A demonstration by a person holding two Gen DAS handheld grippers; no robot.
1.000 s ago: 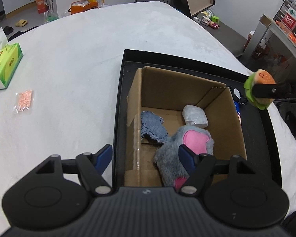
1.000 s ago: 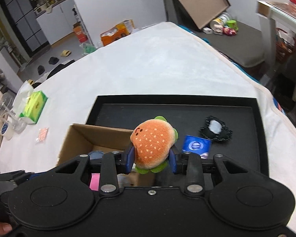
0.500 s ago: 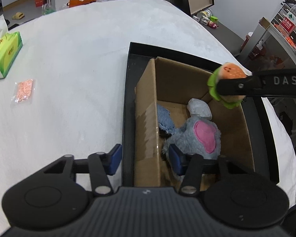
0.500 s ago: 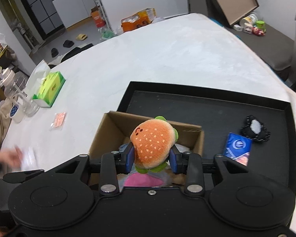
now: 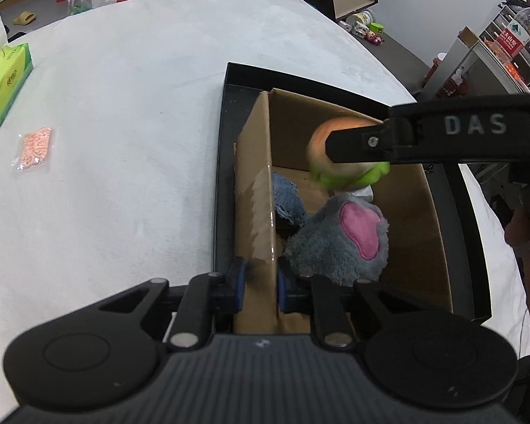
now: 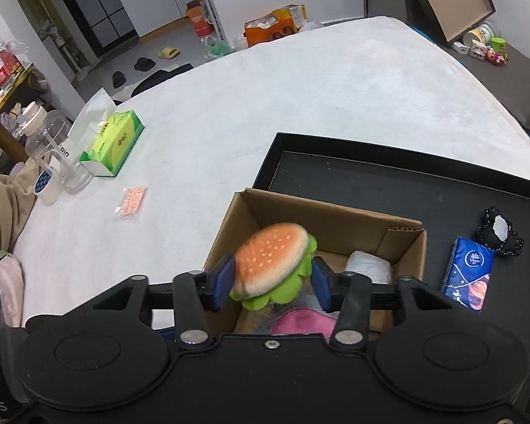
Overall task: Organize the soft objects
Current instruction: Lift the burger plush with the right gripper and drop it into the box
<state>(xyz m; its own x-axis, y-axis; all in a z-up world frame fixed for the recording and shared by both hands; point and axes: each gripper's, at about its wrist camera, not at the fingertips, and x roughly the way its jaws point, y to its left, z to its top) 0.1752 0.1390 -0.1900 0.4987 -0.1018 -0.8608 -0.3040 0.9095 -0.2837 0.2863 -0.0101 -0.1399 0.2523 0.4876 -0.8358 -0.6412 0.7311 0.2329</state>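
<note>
An open cardboard box [image 5: 420, 212] [image 6: 335, 219] stands in a black tray [image 6: 371, 176]. It holds a grey plush with a pink patch [image 5: 339, 240], a blue cloth [image 5: 286, 198] and a white packet [image 6: 367, 268]. My left gripper [image 5: 259, 282] is shut on the box's left wall. My right gripper [image 6: 272, 282] hangs over the box; its jaws have spread and the plush burger [image 6: 275, 261] [image 5: 332, 173] sits tilted between them, with a gap at the right pad.
On the tray right of the box lie a blue tissue pack [image 6: 470, 272] and a black-and-white soft item [image 6: 500, 231]. On the white table are a green tissue box [image 6: 115, 143], a pink pellet bag [image 6: 132, 201] and clear bottles [image 6: 53, 148].
The left gripper closed onto the box's left wall. The right gripper carried the burger over the box, lowered it and opened; the burger has tilted.
</note>
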